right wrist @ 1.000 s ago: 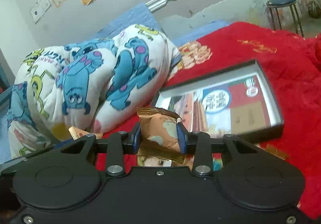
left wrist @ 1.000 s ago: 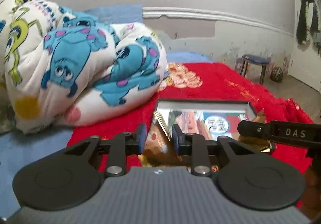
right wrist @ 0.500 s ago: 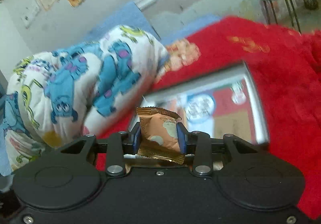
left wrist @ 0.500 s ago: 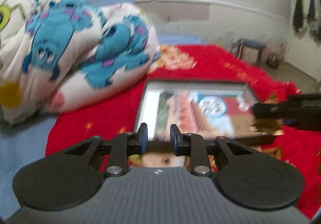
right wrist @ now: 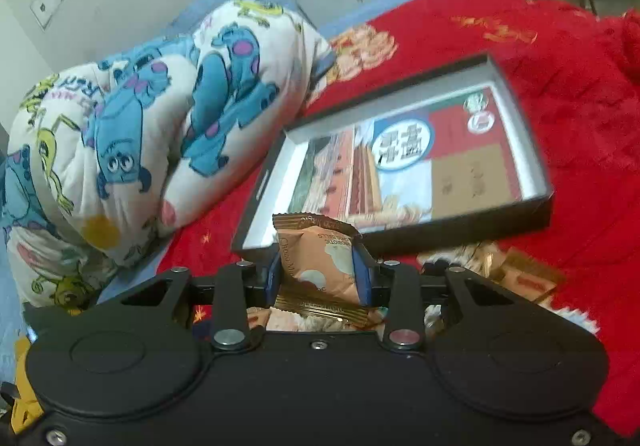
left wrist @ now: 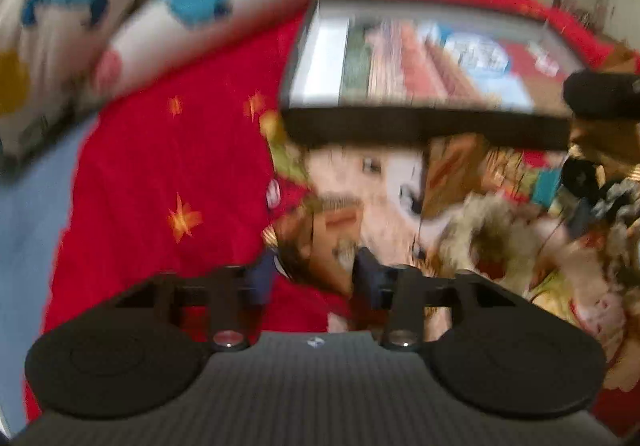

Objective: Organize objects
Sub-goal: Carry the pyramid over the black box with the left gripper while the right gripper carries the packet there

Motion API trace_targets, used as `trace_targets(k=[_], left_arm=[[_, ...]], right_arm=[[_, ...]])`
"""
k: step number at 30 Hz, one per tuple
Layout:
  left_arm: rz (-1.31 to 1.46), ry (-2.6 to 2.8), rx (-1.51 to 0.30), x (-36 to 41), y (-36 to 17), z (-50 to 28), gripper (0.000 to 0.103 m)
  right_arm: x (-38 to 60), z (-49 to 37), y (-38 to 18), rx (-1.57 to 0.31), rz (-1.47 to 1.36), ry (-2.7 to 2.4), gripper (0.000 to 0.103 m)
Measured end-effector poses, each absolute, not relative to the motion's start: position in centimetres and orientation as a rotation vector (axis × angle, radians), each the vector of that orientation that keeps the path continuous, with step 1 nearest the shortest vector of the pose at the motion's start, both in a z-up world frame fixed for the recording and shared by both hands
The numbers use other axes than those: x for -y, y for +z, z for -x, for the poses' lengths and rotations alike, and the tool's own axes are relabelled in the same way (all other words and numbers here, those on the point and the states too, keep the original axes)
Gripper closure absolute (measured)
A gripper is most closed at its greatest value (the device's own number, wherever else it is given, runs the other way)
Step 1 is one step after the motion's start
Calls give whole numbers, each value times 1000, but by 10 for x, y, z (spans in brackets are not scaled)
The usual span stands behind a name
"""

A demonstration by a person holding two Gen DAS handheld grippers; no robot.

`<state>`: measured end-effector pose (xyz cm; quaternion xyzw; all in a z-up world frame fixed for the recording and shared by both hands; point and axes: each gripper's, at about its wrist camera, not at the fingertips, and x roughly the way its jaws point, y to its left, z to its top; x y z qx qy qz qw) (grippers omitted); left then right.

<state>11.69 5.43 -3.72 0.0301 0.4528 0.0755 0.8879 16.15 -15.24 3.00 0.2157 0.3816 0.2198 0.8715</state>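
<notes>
Jaws: left gripper (left wrist: 314,276) closing around next packet (left wrist: 320,242), emptied since 1 s ago | right gripper (right wrist: 320,274) still clamps my snack packet (right wrist: 320,262) | box (right wrist: 536,202) awaits both.

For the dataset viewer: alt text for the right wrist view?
The right gripper grips an orange-brown foil snack packet above a red blanket. Beyond lies an open black shallow box with a printed card inside, beside a rolled white cartoon-monster quilt.

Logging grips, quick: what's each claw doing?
Left claw: closing around a snack packet.
Right claw: shut on a wrapped snack.
</notes>
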Motion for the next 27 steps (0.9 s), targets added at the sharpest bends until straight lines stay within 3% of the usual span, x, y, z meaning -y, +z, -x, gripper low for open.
trace_targets(k=[3,6,19,27], left_arm=[[-79,158,-914,-50,-37,-114,75],[-90,171,-895,-49,-33,-113,79],[-55,143,-626,-53,20,-138,79],[-120,106,-625,-41,8,-199,79]], right_arm=[[143,-161,25,-811,-418,459,68],[143,-160,29,-803,-428,490,68],[157,-186,38,-767,-476,468,68],[171,-225,15,-732,-601,397,68]])
